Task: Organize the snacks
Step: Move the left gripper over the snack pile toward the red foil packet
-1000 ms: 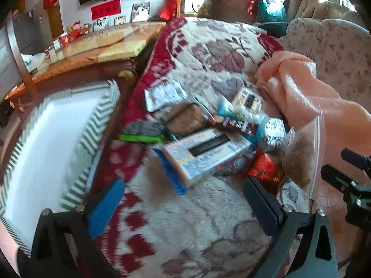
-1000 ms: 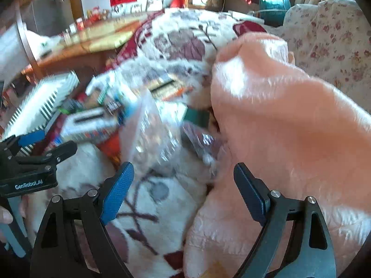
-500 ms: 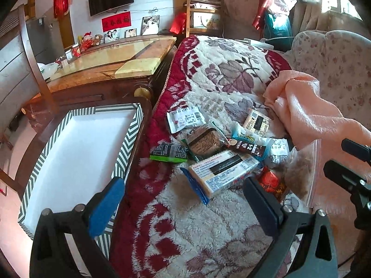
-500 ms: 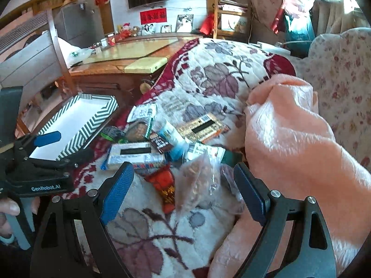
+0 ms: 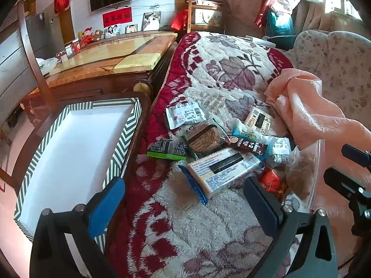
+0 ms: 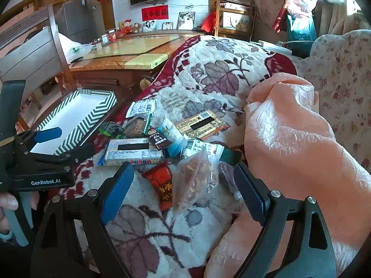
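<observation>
Several snack packets lie in a heap on a floral blanket (image 5: pixel 185 220): a long white cracker box (image 5: pixel 222 170) (image 6: pixel 133 151), a brown biscuit pack (image 5: pixel 204 137), a white sachet (image 5: pixel 185 114), a clear bag of nuts (image 6: pixel 197 176) and a red packet (image 6: pixel 162 180). A white box with a green zigzag rim (image 5: pixel 125 136) (image 6: pixel 92 115) stands left of the heap. My left gripper (image 5: pixel 185 201) hovers open just short of the cracker box. My right gripper (image 6: pixel 183 187) hangs open above the nut bag and red packet. Neither holds anything.
A peach blanket (image 6: pixel 289 143) is bunched on the right against a floral sofa back (image 5: pixel 336 64). A wooden table (image 5: pixel 111 53) and a chair back (image 5: pixel 30 53) stand behind the box. A hand (image 6: pixel 7 206) holds the left gripper's handle at the right wrist view's left edge.
Both cameras have pulled back and up from the snack heap. The striped box and the room behind come fully into view. No snack has moved.
</observation>
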The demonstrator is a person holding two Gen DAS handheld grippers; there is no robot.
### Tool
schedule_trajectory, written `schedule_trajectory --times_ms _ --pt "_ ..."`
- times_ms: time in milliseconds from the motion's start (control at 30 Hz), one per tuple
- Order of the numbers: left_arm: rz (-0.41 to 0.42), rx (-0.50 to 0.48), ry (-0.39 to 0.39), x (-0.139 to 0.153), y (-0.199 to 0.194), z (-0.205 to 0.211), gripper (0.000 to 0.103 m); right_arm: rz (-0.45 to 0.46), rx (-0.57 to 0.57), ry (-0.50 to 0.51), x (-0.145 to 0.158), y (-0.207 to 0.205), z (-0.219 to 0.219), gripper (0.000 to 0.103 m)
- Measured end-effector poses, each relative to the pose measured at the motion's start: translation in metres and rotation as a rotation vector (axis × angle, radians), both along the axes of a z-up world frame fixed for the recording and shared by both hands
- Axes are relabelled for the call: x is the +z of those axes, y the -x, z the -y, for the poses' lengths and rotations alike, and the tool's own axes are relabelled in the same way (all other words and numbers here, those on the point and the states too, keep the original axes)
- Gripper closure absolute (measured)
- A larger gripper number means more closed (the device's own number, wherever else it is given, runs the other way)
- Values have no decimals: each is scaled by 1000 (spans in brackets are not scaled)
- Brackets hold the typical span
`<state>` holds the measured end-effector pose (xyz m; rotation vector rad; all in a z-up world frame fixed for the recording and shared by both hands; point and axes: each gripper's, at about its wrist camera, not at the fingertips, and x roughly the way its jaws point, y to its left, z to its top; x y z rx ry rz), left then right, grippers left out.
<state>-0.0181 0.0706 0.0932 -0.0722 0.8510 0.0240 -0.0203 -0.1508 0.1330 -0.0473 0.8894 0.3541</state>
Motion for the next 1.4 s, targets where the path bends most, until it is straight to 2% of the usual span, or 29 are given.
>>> schedule_trajectory --times_ms 633,1033,1400 --pt "-31 -36 6 -16 -6 4 0 -48 7 19 -15 -3 0 15" --pt "-94 -196 33 -34 -28 22 0 -79 -23 18 -23 -8 12 15" --pt "-162 -263 -22 -44 -46 40 0 -138 -36 14 -32 -13 22 15"
